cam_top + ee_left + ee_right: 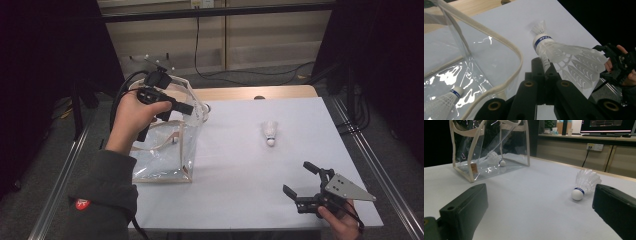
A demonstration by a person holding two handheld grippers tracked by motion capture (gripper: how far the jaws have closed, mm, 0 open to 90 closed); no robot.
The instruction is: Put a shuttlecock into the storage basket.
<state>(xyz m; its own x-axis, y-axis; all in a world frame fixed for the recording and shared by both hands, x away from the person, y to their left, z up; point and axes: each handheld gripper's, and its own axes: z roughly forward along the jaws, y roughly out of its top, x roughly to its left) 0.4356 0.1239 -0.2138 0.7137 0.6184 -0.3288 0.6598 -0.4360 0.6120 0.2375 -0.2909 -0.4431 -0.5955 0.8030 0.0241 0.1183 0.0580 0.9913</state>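
White feathers pinched in left gripper (545, 75): shuttlecock (564, 53) over clear bag (506, 45) mouth before release; right gripper (304, 182) open.

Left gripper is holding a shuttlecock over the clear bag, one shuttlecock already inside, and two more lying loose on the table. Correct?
Not quite: one shuttlecock lies loose on the table, not two, as the high view shows. The rest holds: the left gripper clamps a held shuttlecock at the clear bag, with a bagged shuttlecock inside.
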